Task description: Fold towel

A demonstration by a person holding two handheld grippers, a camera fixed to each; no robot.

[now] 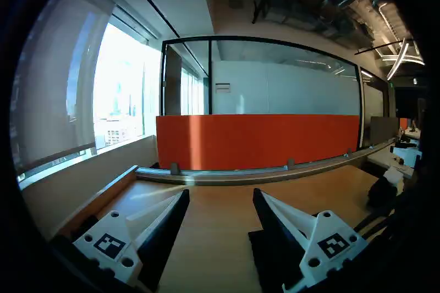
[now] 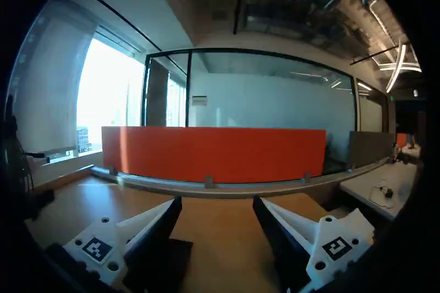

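Observation:
My left gripper point(image 1: 220, 197) is open over a bare wooden desk point(image 1: 220, 238), its two white fingers with black pads spread wide and nothing between them. My right gripper point(image 2: 217, 204) is likewise open above the same kind of wooden desk point(image 2: 225, 243), with an empty gap between its fingers. A dark flat patch point(image 2: 173, 257) lies on the desk under the right gripper's left finger; I cannot tell what it is. A similar dark patch point(image 1: 258, 238) sits by the left gripper's right finger.
An orange divider panel point(image 1: 256, 142) runs along the far edge of the desk, on a grey rail point(image 1: 247, 175). Glass walls rise behind it and bright windows point(image 1: 118, 95) are at the left. Dark gear and cables point(image 1: 385, 194) sit at the right; another white desk point(image 2: 385, 183) stands beyond.

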